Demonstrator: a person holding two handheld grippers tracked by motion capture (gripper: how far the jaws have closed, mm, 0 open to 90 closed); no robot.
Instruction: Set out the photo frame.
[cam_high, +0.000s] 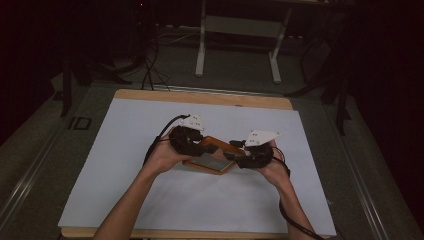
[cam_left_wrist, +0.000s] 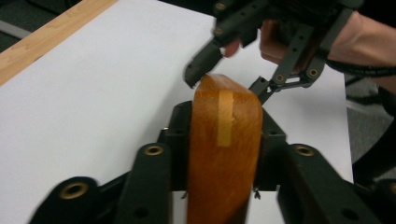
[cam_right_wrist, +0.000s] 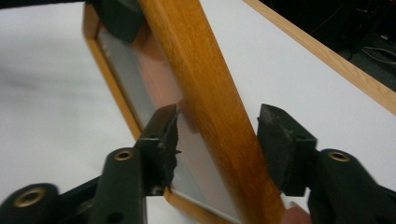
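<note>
High view has my two tools meeting over the white-covered desk. Left tool is clamped on the wooden picture frame; right tool straddles its rail, jaws apart. No readable writing.

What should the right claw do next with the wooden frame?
Probably close. The right claw straddles the wooden picture frame's rail with gaps beside both jaws, while the left claw already clamps the other end.
</note>
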